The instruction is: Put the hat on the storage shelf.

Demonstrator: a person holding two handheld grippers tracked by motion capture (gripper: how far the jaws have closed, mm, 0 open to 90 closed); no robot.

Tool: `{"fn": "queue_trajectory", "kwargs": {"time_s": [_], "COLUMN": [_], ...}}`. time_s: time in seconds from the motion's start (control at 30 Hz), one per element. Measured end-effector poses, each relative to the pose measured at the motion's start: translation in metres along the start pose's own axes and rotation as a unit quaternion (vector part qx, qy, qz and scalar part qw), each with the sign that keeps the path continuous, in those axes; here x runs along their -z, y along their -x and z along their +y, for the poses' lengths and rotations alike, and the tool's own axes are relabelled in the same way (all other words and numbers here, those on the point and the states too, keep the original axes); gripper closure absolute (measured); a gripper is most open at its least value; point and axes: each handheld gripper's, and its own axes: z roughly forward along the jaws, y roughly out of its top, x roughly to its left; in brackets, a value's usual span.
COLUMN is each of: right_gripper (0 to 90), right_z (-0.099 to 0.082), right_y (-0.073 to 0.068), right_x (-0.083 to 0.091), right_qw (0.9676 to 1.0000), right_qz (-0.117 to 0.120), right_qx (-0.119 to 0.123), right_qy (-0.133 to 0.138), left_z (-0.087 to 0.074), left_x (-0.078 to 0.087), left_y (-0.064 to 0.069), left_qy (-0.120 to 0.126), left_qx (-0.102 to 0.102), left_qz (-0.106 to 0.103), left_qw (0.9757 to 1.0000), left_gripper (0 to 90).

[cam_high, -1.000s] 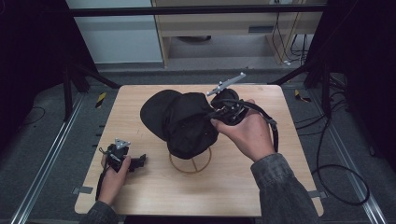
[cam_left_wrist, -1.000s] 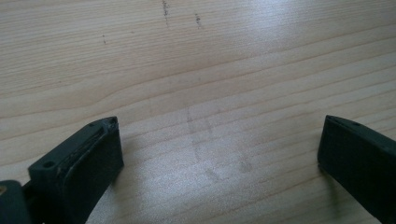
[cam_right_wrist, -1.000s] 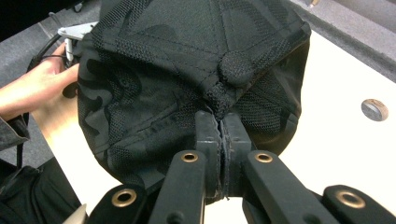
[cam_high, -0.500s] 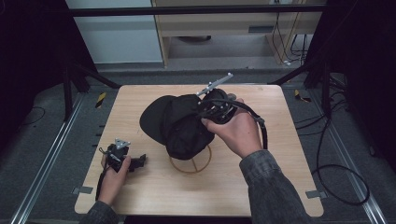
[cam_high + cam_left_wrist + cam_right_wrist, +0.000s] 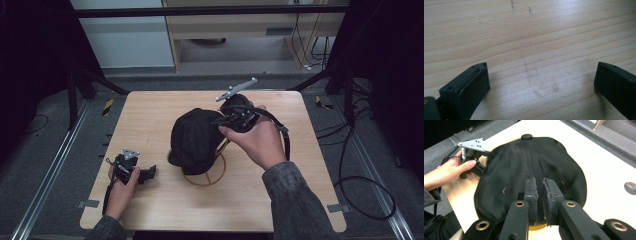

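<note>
A black cap (image 5: 194,141) hangs over a thin wire stand (image 5: 206,176) in the middle of the wooden table (image 5: 150,110). My right gripper (image 5: 223,125) is at the cap's right side, held by a hand. In the right gripper view its jaws (image 5: 539,182) lie on the cap's cloth (image 5: 524,160). They have just been opening and now stand a narrow slit apart, with dark cloth showing through it. My left gripper (image 5: 150,173) rests on the table at the front left. Its jaws (image 5: 541,77) are wide apart over bare wood.
A round mark (image 5: 630,188) is set in the tabletop to the right of the cap. The left hand and its gripper (image 5: 477,168) lie just beyond the cap's far side in the right gripper view. Metal frame rails run along both table sides.
The cap has drawn in from the left and sits more compactly and a little lower on the stand. The right hand has turned slightly. The left hand has not moved.
</note>
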Motion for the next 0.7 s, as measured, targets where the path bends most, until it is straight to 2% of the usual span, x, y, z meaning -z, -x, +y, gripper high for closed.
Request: {"fn": "queue_trajectory", "kwargs": {"time_s": [0.3, 0.7], "right_gripper": [82.4, 82.7], "right_z": [-0.011, -0.024], "right_y": [0.007, 0.019], "right_x": [0.014, 0.023], "right_qw": [1.0000, 0.9998], "right_qz": [-0.005, -0.013], "right_qx": [-0.003, -0.010], "right_qy": [0.004, 0.013], "left_z": [0.000, 0.000], "left_x": [0.000, 0.000], "left_y": [0.000, 0.000], "left_qy": [0.000, 0.000], "left_qx": [0.000, 0.000], "left_qz": [0.000, 0.000], "left_qw": [1.0000, 1.0000], "left_gripper": [0.0, 0.0]}}
